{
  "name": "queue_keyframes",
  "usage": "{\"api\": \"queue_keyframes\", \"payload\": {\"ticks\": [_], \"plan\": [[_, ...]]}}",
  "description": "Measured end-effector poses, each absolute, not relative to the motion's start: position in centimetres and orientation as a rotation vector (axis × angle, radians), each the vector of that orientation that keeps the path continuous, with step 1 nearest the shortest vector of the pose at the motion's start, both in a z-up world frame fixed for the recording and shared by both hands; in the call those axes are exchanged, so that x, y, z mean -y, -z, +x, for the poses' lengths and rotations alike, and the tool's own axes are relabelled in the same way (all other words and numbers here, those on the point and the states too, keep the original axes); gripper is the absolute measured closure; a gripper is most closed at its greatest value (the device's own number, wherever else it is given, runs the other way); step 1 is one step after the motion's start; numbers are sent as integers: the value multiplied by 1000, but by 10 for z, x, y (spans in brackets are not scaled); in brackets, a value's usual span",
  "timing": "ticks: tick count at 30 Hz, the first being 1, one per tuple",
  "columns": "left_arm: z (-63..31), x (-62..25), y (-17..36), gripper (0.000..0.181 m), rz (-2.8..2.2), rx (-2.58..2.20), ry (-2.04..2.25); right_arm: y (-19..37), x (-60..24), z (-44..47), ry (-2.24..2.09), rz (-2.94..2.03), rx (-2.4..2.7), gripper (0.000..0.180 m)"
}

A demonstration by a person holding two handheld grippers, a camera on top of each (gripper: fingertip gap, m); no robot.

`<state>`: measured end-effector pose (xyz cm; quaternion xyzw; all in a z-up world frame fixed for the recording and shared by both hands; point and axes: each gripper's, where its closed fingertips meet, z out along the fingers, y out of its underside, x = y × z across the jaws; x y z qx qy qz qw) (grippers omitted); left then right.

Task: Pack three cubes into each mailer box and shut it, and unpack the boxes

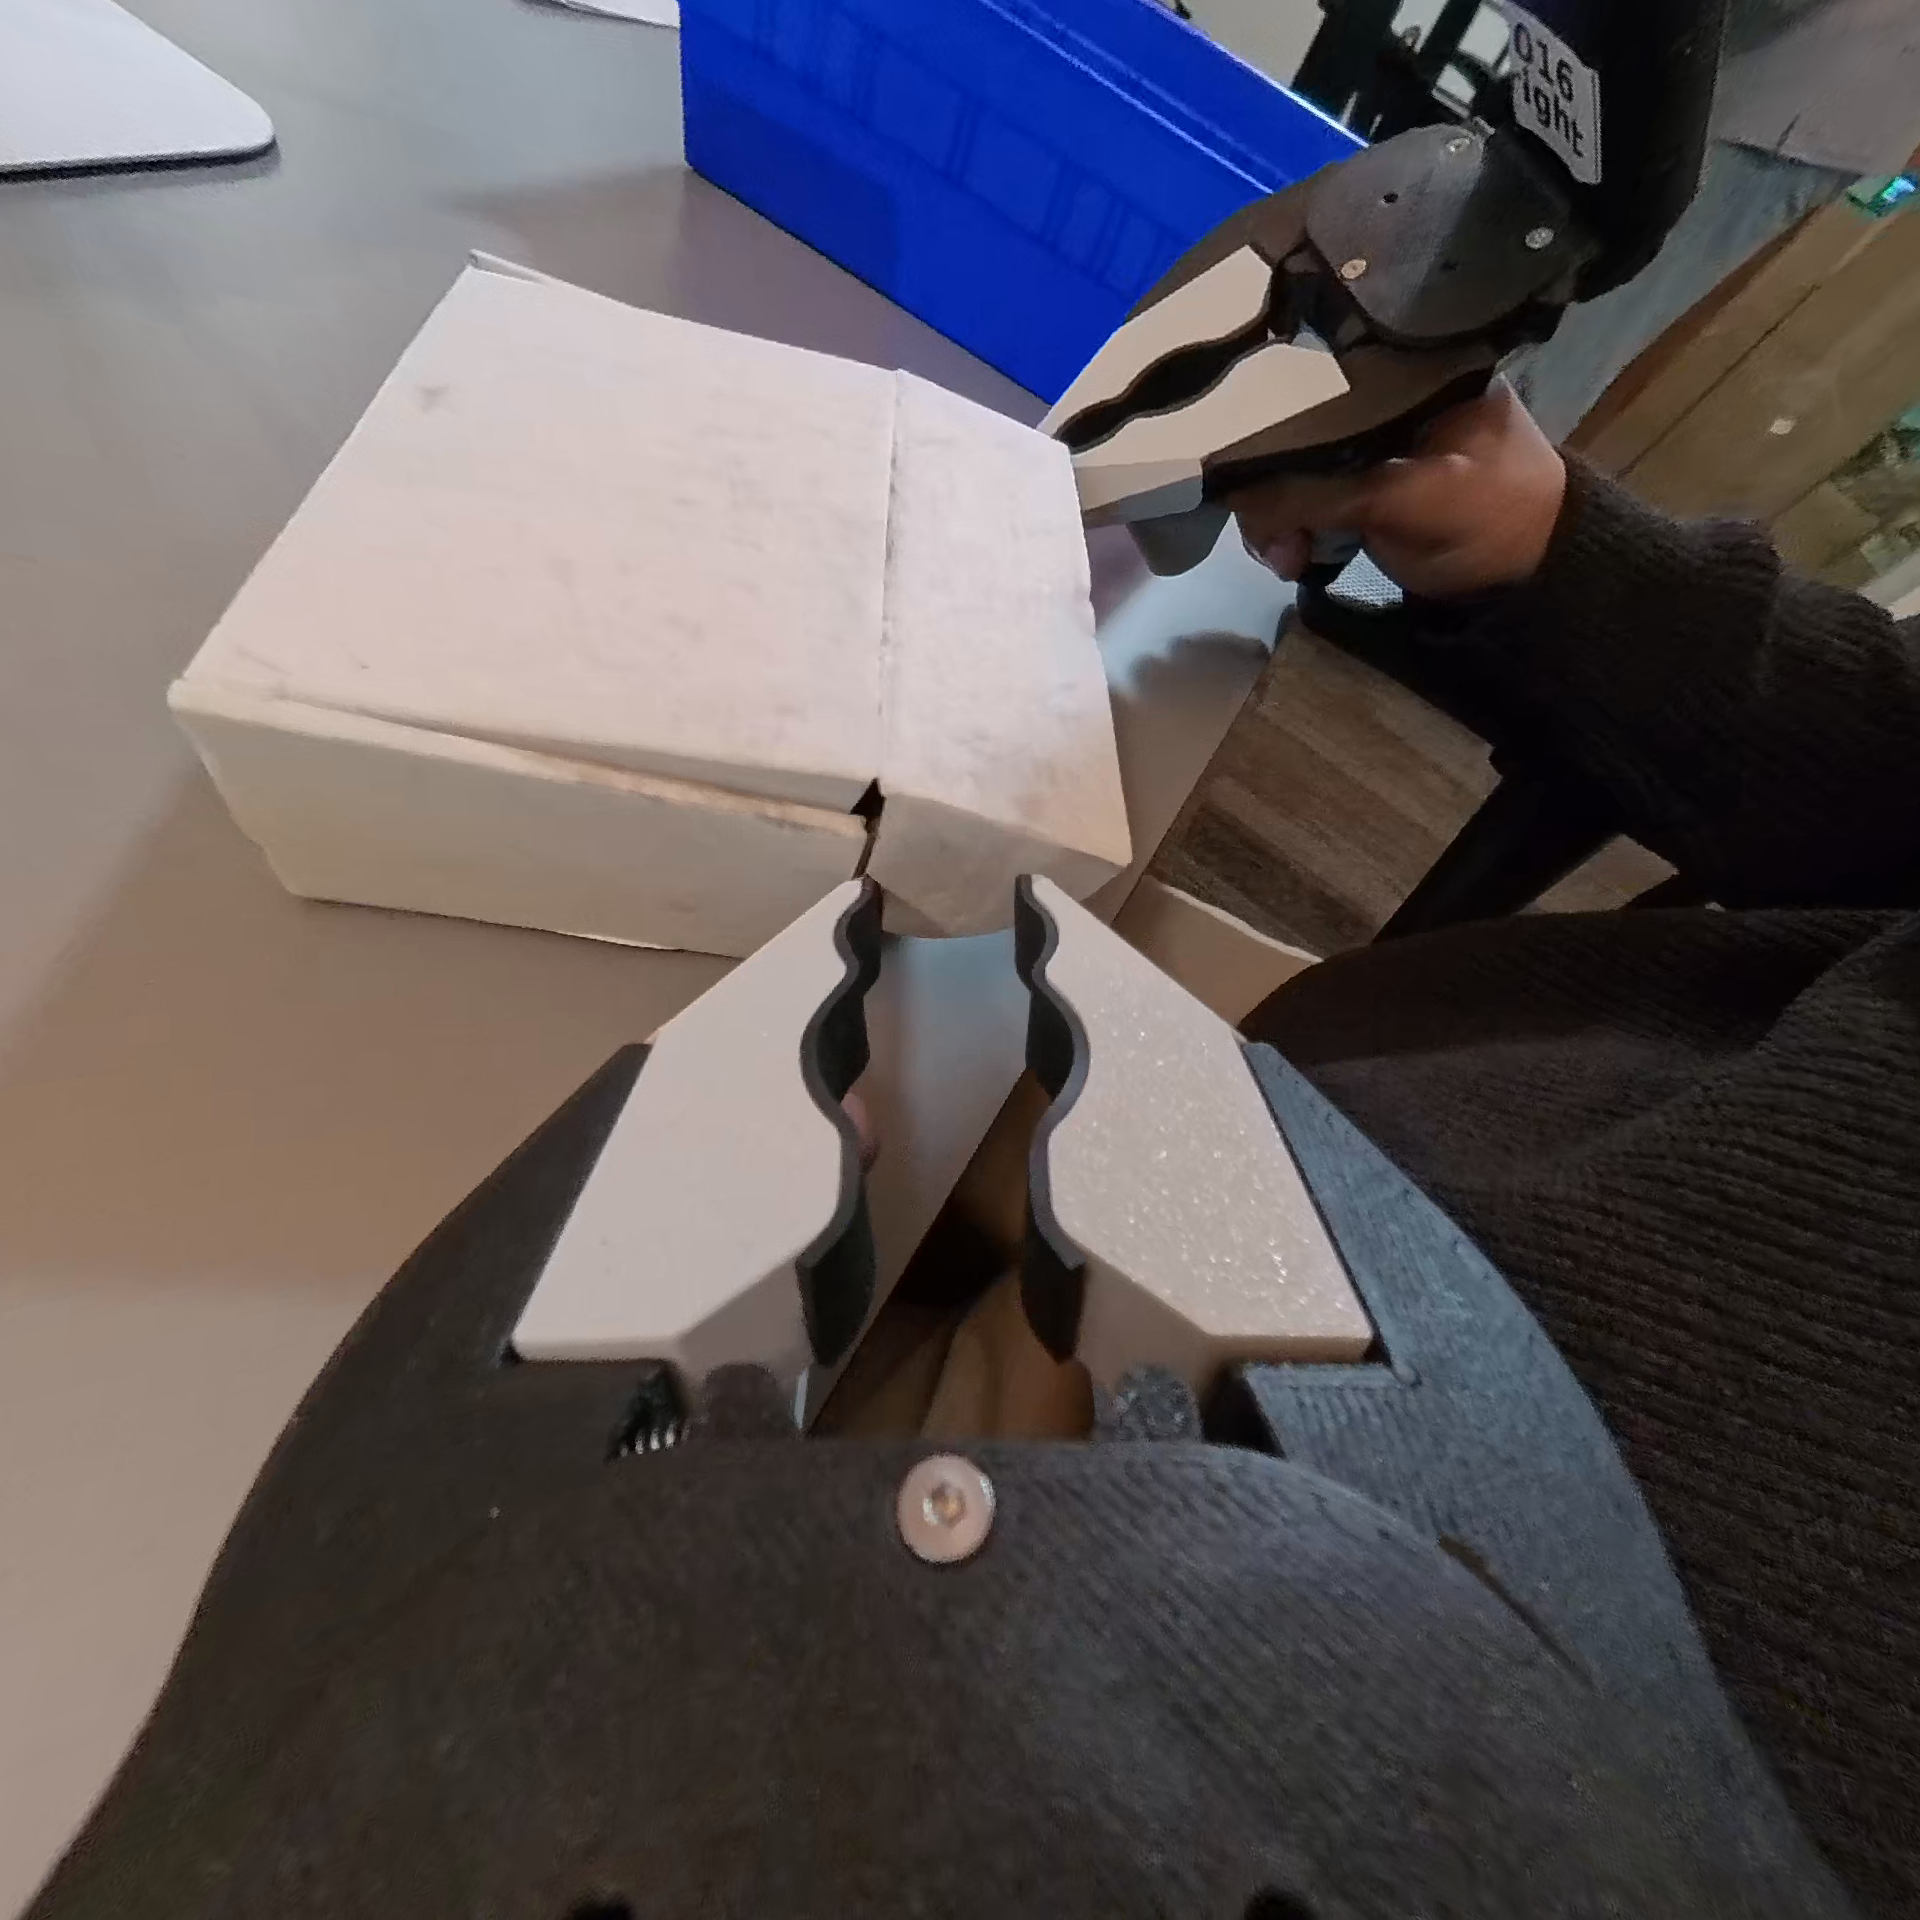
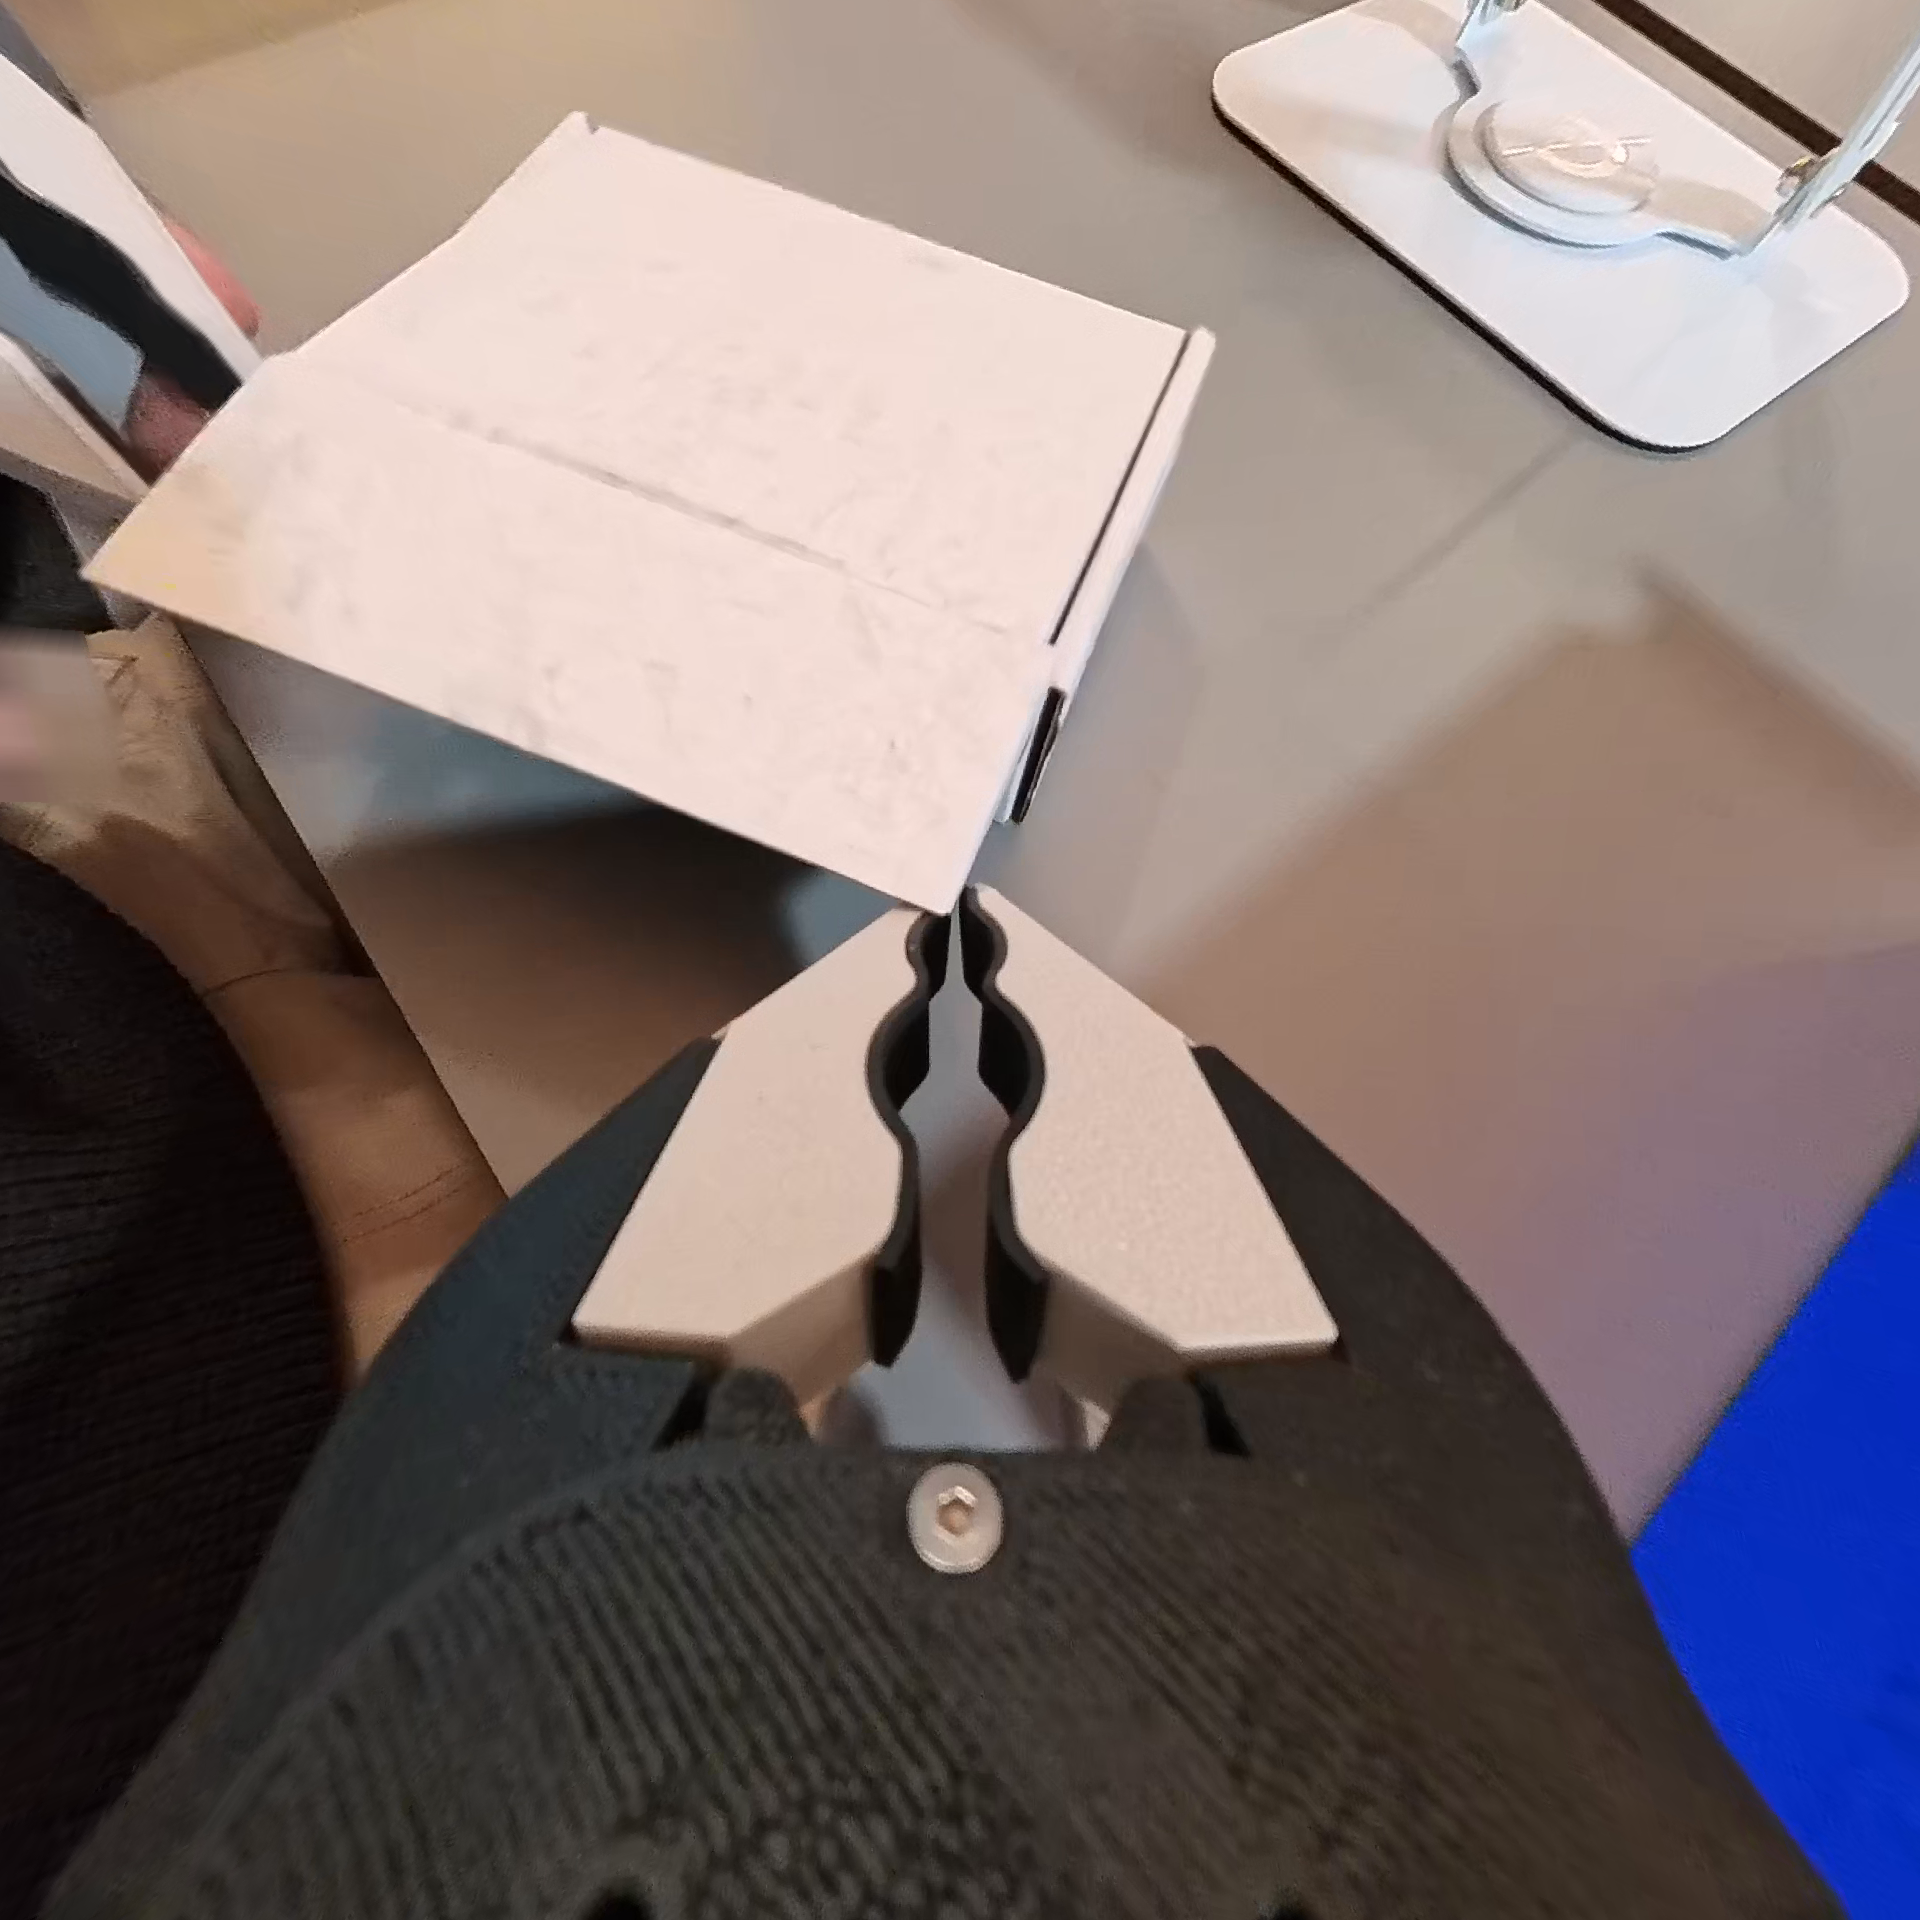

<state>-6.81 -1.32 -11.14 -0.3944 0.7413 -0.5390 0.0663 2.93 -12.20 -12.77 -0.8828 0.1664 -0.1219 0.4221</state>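
Observation:
A white mailer box (image 1: 582, 592) lies on the grey table (image 1: 208, 1039) with its lid down and the front flap (image 1: 987, 623) sticking out unfolded. My left gripper (image 1: 945, 904) is open, its fingertips on either side of the flap's near corner. My right gripper (image 2: 954, 909) is shut on the flap's other corner; it also shows in the left wrist view (image 1: 1075, 462). The right wrist view shows the box (image 2: 779, 416) and its flap (image 2: 582, 665) raised off the table. No cubes are in view.
A blue bin (image 1: 987, 177) stands behind the box and shows at the right edge of the right wrist view (image 2: 1787, 1558). A white stand base (image 2: 1558, 239) sits on the table beyond the box. The table edge (image 1: 1236, 707) runs close to the flap. My hands' fingertips stand some 15 cm from each other. My right gripper is the nearer one to the white stand base (image 2: 1558, 239): about 35 cm, against 40 cm.

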Motion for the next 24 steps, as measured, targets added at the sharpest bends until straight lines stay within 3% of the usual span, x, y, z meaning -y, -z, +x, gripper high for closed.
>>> {"api": "queue_keyframes", "payload": {"ticks": [10,24], "plan": [[-64,5,103,156,-1185,-2176,1608,127,122,29,302,-2206,-415,179],[-52,-3,129,153,-1197,-2166,1340,128,120,27,289,-2206,-397,179]]}}
